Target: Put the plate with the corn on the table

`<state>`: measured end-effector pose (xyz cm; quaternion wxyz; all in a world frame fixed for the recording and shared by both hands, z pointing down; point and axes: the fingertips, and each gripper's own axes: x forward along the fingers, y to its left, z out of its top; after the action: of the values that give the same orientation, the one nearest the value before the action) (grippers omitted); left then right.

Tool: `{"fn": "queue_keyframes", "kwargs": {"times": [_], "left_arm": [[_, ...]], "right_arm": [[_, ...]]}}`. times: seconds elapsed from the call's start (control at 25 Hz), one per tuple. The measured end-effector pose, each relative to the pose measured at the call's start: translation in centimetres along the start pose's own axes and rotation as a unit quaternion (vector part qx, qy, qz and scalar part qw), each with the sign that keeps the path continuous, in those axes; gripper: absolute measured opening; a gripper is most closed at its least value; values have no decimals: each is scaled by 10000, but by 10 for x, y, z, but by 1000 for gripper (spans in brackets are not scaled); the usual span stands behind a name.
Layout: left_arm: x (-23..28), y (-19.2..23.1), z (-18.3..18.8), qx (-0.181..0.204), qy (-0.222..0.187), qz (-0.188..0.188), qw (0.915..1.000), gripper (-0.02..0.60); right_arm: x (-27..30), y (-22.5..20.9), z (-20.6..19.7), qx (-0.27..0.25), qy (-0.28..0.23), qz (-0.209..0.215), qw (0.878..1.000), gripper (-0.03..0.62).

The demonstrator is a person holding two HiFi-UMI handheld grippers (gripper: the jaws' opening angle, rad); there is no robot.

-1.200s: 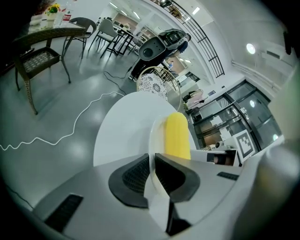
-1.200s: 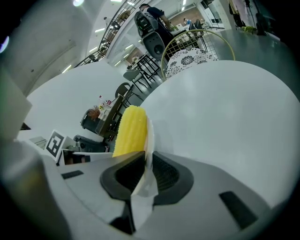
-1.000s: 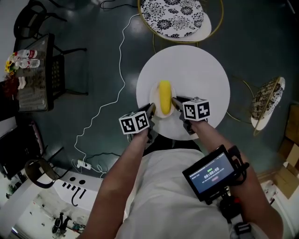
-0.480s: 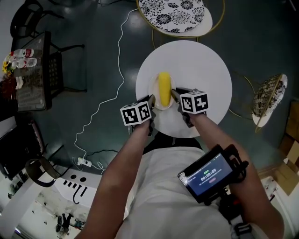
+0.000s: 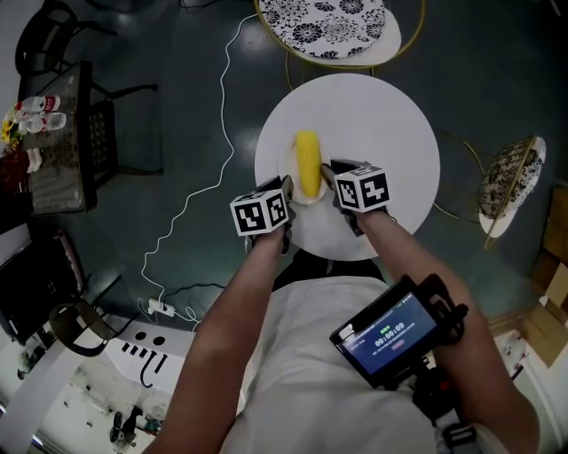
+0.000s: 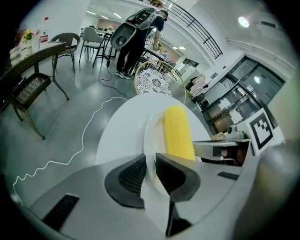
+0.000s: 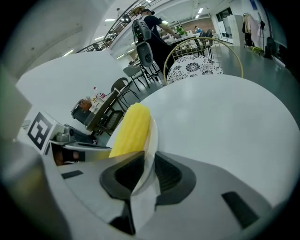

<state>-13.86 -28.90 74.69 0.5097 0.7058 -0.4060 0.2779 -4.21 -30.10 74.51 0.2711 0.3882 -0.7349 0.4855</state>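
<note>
A: Jaw state?

B: The left gripper (image 6: 151, 165) is clamped on the near-left rim of the plate (image 6: 151, 133). The right gripper (image 7: 146, 164) pinches the near-right rim. Both jaw pairs are closed down to rim thickness, with nothing else between them.

A: Load?

B: The corn (image 5: 307, 164) lies on the plate between the two grips, running near to far. The plate is over the near-left part of the table (image 5: 382, 115). I can't tell if its base touches the top yet.

A: How to finish cleanly?

B: My read: lower both sides at the same rate and hold the plate level. The corn is round and loose, so a left-right tilt could roll it off. Release only once the base sits flat. Open both grippers together, then back out low toward the near side without hooking the rim.

A: Is the spot OK?

B: It's close to the near edge. I'd nudge it farther in before letting go. The far half of the table is bare, and the patterned chair (image 5: 333, 22) beyond is well apart, so no conflict.
</note>
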Motion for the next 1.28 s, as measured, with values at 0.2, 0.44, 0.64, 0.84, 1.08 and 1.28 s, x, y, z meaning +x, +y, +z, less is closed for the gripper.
{"fn": "queue_keyframes", "kwargs": {"times": [0.2,0.44,0.64,0.84,1.08,1.28], "left_arm": [[1,0,-2,306,65,116,9994,54],[0,-2,-3,387,-3,165,9991,58],[-3,3,2,532,-209,184,9982,69],[-17,3,14,467,-706,131,9963,69],[-35,7,21,480,-1106,116,9926,69],[-49,2,11,534,-1275,112,9903,69]], "right_arm": [[0,-2,-2,-219,7,-128,9997,55],[0,-2,-3,-573,23,-296,9979,72],[1,-1,4,-498,-207,-214,9983,74],[-12,-3,8,-68,-654,-106,9978,72],[-25,0,14,67,-937,-93,9955,72],[-37,2,4,54,-957,-119,9953,71]]}}
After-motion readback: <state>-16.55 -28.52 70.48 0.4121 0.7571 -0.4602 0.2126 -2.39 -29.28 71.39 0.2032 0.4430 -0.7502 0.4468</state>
